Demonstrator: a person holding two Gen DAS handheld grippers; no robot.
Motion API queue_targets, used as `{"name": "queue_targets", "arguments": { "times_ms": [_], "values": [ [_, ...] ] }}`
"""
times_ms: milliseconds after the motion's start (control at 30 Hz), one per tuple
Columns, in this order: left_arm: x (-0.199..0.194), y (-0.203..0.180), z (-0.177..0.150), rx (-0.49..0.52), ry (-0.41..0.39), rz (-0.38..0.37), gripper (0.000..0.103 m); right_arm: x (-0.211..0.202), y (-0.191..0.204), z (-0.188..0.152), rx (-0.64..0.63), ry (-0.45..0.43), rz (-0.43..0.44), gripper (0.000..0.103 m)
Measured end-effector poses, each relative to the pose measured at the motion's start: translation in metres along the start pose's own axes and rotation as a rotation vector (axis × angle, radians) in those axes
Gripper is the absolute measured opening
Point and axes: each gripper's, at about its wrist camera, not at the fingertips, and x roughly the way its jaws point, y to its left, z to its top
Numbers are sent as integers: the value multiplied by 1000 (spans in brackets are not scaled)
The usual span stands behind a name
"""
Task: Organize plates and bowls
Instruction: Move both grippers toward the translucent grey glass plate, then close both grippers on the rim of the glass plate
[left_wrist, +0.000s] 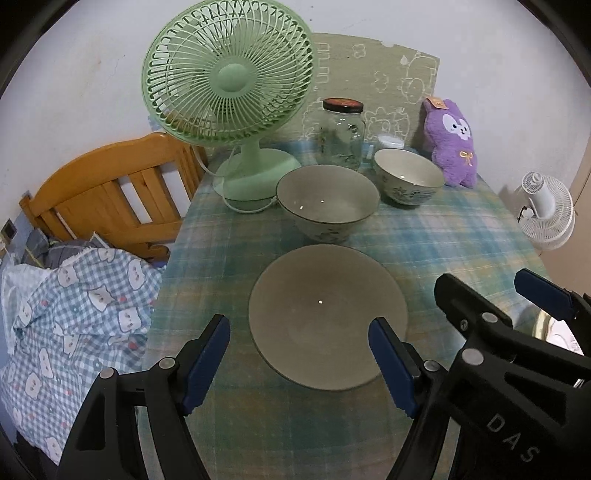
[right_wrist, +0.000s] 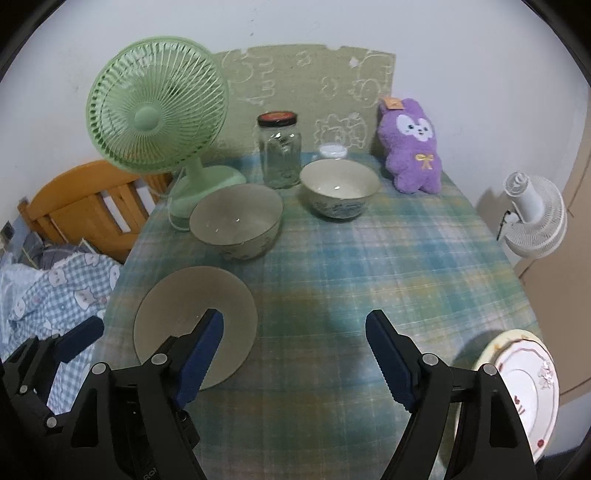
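Two bowls (left_wrist: 328, 201) (left_wrist: 408, 176) stand beyond grey plate (left_wrist: 327, 319).

Bare tablecloth (right_wrist: 369, 266) lies open right of grey plate (right_wrist: 195, 325); bowls (right_wrist: 236, 221) crowd behind.

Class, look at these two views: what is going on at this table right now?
A person holds two grippers above a checked tablecloth, both open and empty. The left gripper hovers over a grey plate; the right gripper hangs over bare cloth. Two bowls sit further back, and a white plate lies at the near right edge. Nothing is stacked yet.
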Motion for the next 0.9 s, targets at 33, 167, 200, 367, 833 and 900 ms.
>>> {"name": "queue_targets", "arguments": {
  "times_ms": [33, 167, 200, 367, 833, 900],
  "values": [
    [2, 2, -1, 1, -6, 11, 79, 4, 2, 0, -6, 7, -7, 82],
    [13, 11, -2, -5, -10, 32, 79, 16, 13, 1, -34, 14, -32, 82],
    [16, 13, -2, -12, -8, 28, 79, 19, 14, 2, -37, 15, -32, 82],
    [31, 23, -2, -43, 10, 28, 79, 34, 22, 2, -41, 22, -32, 82],
    [62, 27, -2, -11, 54, 8, 40, 70, 25, -2, 17, 99, -7, 46],
    [64, 28, -2, -15, 63, 7, 34, 73, 26, -3, 20, 110, -1, 38]
  ]
}}
